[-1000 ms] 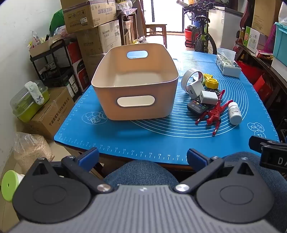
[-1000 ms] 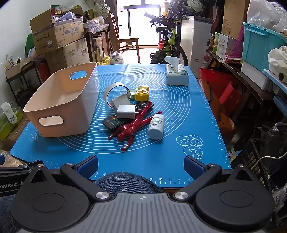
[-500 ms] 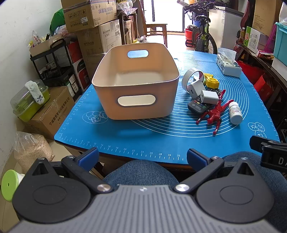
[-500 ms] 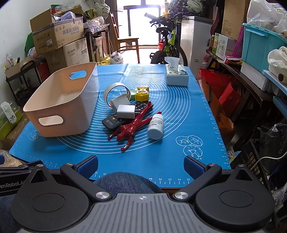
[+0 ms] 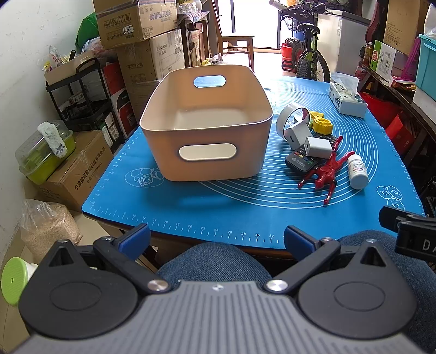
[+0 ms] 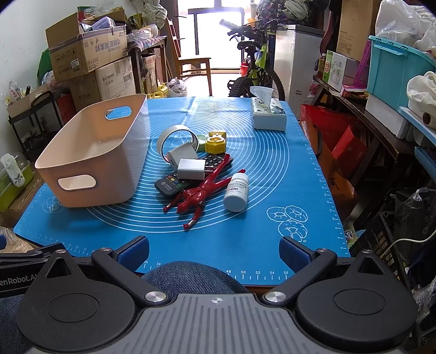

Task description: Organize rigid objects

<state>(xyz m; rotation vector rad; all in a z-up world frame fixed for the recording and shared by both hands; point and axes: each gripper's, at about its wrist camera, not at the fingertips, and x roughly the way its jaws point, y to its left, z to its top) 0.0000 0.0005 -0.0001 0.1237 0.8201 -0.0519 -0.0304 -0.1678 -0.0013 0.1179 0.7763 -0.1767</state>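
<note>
An empty beige bin (image 5: pixel 207 152) (image 6: pixel 90 160) stands on the left of the blue mat (image 5: pixel 245 212) (image 6: pixel 272 168). To its right lies a cluster: a tape roll (image 6: pixel 177 136), white chargers (image 6: pixel 190 168), a black remote (image 6: pixel 171 185), a yellow block (image 6: pixel 215 143), a red figurine (image 6: pixel 199 193) (image 5: pixel 327 171) and a white pill bottle (image 6: pixel 237 192) (image 5: pixel 357 174). My left gripper (image 5: pixel 216 239) and my right gripper (image 6: pixel 214 249) are open and empty, held over my lap at the table's near edge.
A tissue box (image 6: pixel 268 117) sits at the mat's far right. Cardboard boxes (image 5: pixel 136 24) and a shelf stand to the left, a bicycle (image 6: pixel 256 73) and a chair beyond the table, and crates and bags to the right.
Both views have shifted very slightly; nothing on the table has moved and both grippers stay open.
</note>
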